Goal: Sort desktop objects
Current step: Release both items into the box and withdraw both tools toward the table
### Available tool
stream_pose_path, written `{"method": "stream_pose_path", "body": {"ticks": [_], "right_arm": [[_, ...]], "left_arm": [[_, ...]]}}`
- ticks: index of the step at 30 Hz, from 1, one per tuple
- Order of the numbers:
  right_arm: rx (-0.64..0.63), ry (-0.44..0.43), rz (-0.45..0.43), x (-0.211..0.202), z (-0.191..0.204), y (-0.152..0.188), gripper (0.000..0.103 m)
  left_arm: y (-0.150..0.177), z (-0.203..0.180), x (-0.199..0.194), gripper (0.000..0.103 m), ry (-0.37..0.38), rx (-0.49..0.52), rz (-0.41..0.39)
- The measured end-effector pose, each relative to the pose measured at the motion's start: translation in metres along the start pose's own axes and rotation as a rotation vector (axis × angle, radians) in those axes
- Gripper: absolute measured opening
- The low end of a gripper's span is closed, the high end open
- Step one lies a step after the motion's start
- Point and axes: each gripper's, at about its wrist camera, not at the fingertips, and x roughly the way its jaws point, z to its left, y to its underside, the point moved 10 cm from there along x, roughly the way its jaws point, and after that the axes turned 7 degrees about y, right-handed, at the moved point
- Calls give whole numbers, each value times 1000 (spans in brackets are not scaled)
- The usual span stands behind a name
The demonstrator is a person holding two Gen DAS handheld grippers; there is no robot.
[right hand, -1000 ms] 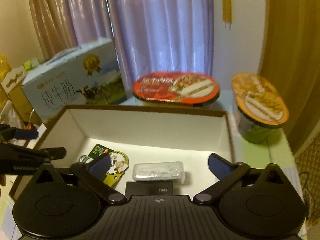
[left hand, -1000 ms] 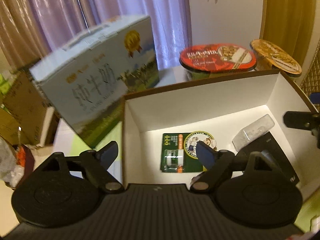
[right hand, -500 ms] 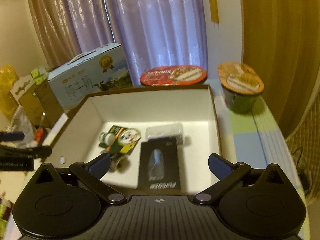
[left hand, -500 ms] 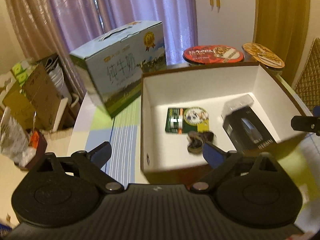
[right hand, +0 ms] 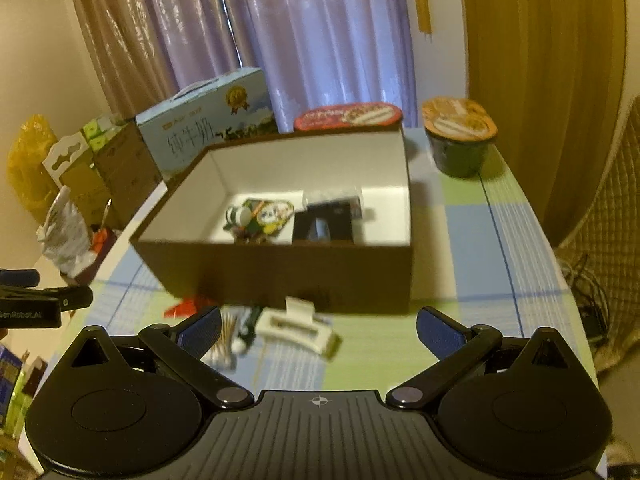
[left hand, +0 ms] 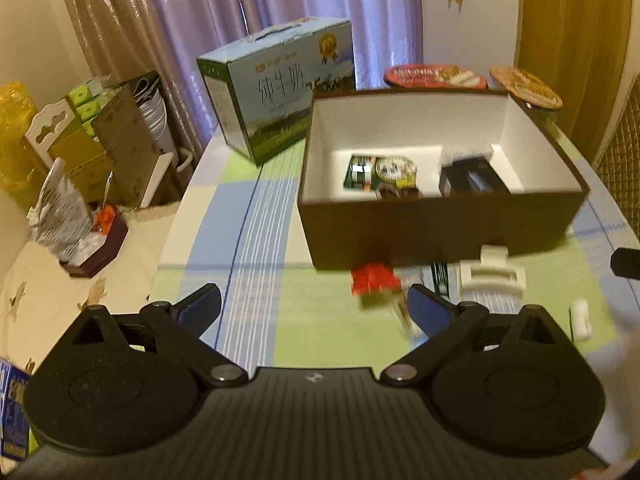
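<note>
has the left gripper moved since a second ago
Yes. The left gripper has pulled back from the brown box: a second ago it hung over the box's inside, and now it is short of the near wall.

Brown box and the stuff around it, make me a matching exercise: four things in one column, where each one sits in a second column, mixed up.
Things:
1. black packet
2. white clip
3. milk carton
4. orange-lidded noodle cup

Places:
A. on the table behind the brown box, near its left corner
B. on the table in front of the brown box
C. inside the brown box
D. on the table behind the box's right corner

Pairs: 1-C, 2-B, 3-A, 4-D
</note>
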Motion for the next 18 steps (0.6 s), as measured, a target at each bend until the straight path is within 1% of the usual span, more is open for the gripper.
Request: {"method": "stream_pose_path", "body": {"ticks": [6, 9, 12, 18], "right_arm": [[-15, -3, 52, -15, -14, 37, 101], [-27, -4, 76, -20, -20, 53, 101], [-42, -4, 94, -23, -23, 67, 101], [-75, 13, 116, -27, -25, 91, 101]], "left_arm": [[51, -16, -11, 98, -9, -25, 74], [71, -23, -15, 98, -11, -34, 101], [86, -29, -19, 98, -16, -47, 121], [103, -38, -25, 98, -13, -58, 158]]}}
